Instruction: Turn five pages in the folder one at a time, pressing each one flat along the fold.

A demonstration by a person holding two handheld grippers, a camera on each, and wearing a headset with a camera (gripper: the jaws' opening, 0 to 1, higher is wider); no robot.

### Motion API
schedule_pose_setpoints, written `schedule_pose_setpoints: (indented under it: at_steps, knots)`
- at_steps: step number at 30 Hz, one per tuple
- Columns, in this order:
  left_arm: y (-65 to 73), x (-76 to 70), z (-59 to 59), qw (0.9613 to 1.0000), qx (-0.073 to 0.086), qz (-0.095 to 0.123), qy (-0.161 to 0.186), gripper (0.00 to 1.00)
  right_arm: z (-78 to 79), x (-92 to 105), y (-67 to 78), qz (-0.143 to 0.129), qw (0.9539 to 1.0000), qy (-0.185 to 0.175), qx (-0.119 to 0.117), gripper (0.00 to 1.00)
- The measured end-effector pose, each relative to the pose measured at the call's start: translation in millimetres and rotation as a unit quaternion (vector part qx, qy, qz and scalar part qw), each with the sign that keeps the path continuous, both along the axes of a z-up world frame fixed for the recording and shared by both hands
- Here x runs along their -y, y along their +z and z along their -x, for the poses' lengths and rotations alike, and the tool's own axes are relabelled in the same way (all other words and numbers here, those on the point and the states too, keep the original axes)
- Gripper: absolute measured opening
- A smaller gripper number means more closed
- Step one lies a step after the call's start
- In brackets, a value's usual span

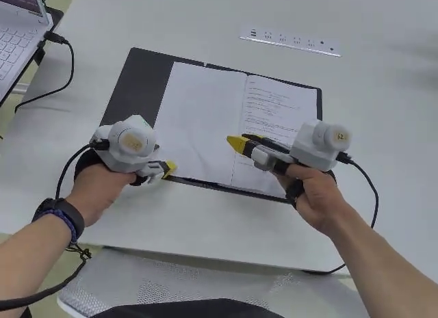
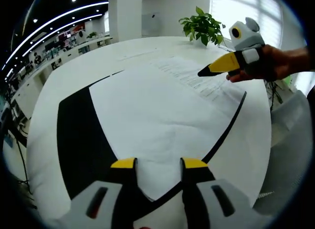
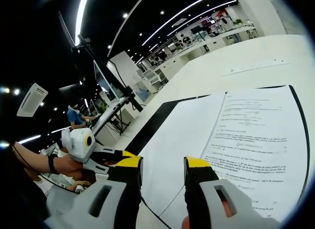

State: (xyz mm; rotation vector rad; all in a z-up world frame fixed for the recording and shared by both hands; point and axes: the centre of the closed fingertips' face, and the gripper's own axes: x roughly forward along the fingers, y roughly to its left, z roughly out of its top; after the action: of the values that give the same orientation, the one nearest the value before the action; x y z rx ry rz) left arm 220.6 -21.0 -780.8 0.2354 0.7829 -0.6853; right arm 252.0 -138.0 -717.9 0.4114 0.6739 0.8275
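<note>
Left gripper (image 1: 164, 169) sits at the lower left of the head view, yellow-tipped jaws parted with a clear gap and nothing between them. In the left gripper view the bottom edge of the folder (image 1: 137, 85) runs just under that gap, and we cannot tell whether the tips touch the paper. Right gripper (image 1: 236, 143) comes in from the lower right, jaws likewise spread and holding nothing, its tips over the lower part of the fold (image 1: 239, 120). Contact with the sheet is unclear. We note the folder lying open and flat in the middle of the frame on a white table (image 1: 383, 113), black cover showing as a wide band along its left side. Left of the fold is a blank page (image 1: 198, 120), and right of it a printed page (image 1: 274, 106) with lines of small text. Upper left holds a laptop (image 1: 17, 24) with a dark cable (image 1: 65, 65) looping off it. A white power strip (image 1: 291, 41) lies at the upper right, well apart from the folder. We see a dark wristband (image 1: 61, 215) on the left wrist. A green plant (image 2: 202, 24) stands at the top of the left gripper view.
</note>
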Motion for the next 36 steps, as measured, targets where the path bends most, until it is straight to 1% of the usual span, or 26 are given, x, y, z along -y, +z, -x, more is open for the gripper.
schedule_pose_setpoints:
  at_steps: [5, 9, 15, 23, 27, 29, 31, 36]
  knots:
    - [0.0, 0.4, 0.2, 1.0, 0.003, -0.003, -0.003, 0.35, -2.9, -0.6, -5.3, 0.001, 1.0, 0.004, -0.007, 0.31]
    - [0.3, 0.0, -0.8, 1.0, 0.003, 0.0, 0.002, 0.35, -6.7, -0.9, -7.8, 0.007, 0.9999, 0.012, -0.005, 0.31]
    - [0.5, 0.0, -2.3, 1.0, 0.002, 0.003, 0.007, 0.36, -18.7, 0.8, -14.2, 0.018, 0.9996, 0.019, -0.004, 0.31]
    - [-0.1, 1.2, -3.2, 0.9998, -0.004, 0.01, 0.016, 0.37, -37.8, 0.5, -18.4, 0.013, 0.9998, 0.015, 0.002, 0.29]
    - [-0.1, 2.4, -2.4, 0.9997, -0.007, 0.014, 0.018, 0.38, -46.8, -1.0, -22.4, 0.011, 0.9999, 0.011, 0.004, 0.26]
    - [-0.3, 2.4, -1.8, 0.9997, -0.009, 0.013, 0.018, 0.38, -51.6, -1.6, -25.1, 0.009, 0.9999, 0.007, 0.003, 0.23]
    - [-0.6, 2.3, -1.0, 0.9997, -0.011, 0.012, 0.018, 0.38, -57.5, -1.3, -27.9, -0.003, 1.0, -0.005, -0.005, 0.2]
    - [-1.3, 1.6, -0.5, 0.9996, -0.013, 0.013, 0.022, 0.37, -66.8, -1.9, -33.5, -0.013, 0.9998, -0.01, -0.01, 0.16]
